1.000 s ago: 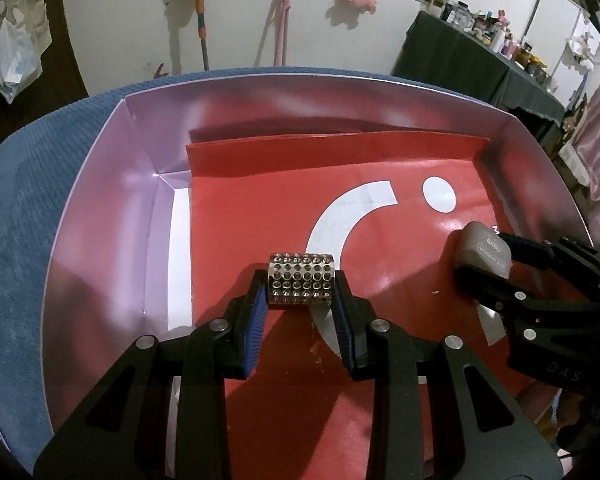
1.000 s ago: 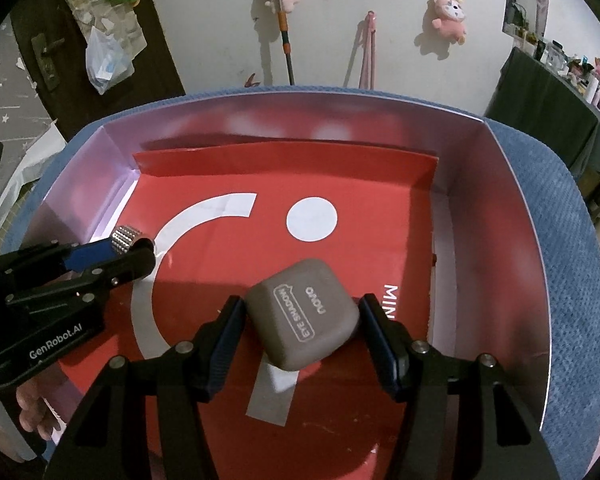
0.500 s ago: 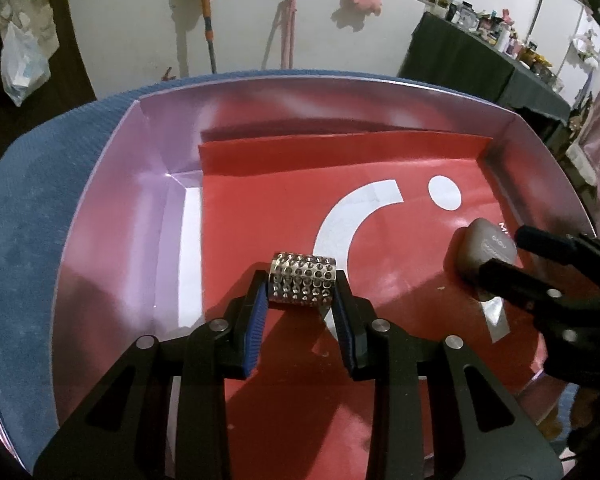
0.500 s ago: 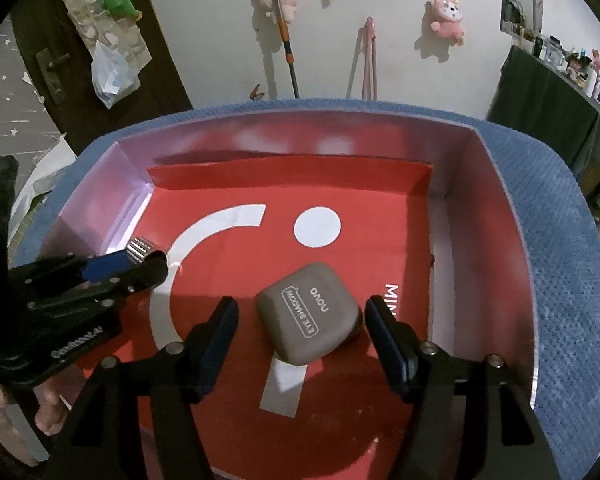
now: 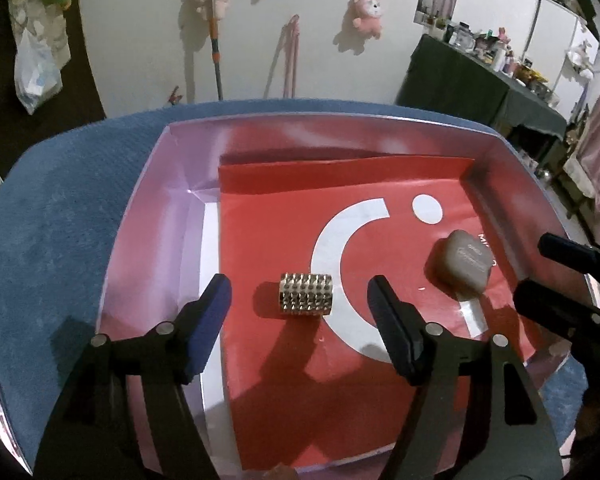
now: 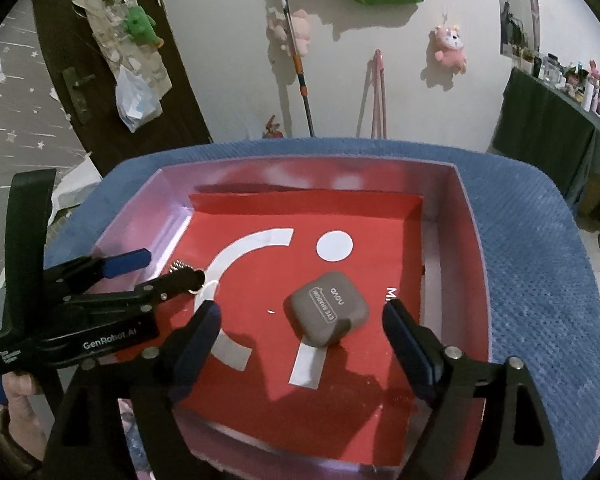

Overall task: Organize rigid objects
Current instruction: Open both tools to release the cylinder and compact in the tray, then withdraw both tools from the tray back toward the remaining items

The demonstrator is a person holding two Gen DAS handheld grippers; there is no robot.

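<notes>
A gold studded cylinder (image 5: 306,293) lies on the red floor of a shallow box (image 5: 156,216). My left gripper (image 5: 300,320) is open, raised above and behind the cylinder, touching nothing. A grey-brown eye shadow case (image 6: 326,308) lies on the box floor right of the middle; it also shows in the left wrist view (image 5: 462,264). My right gripper (image 6: 302,334) is open, its fingers wide either side of the case and above it. In the right wrist view the left gripper (image 6: 156,270) stands at the left, mostly hiding the cylinder (image 6: 180,266).
The box has pale glossy walls (image 6: 470,240) and sits on a blue cushioned surface (image 6: 540,280). A dark table with bottles (image 5: 480,76) stands at the far right. A broom (image 6: 298,68) and plush toys hang on the white wall behind.
Both grippers opened and lifted back. The left one let go of the studded cylinder, the right one let go of the eye shadow case; both objects now rest on the box floor.
</notes>
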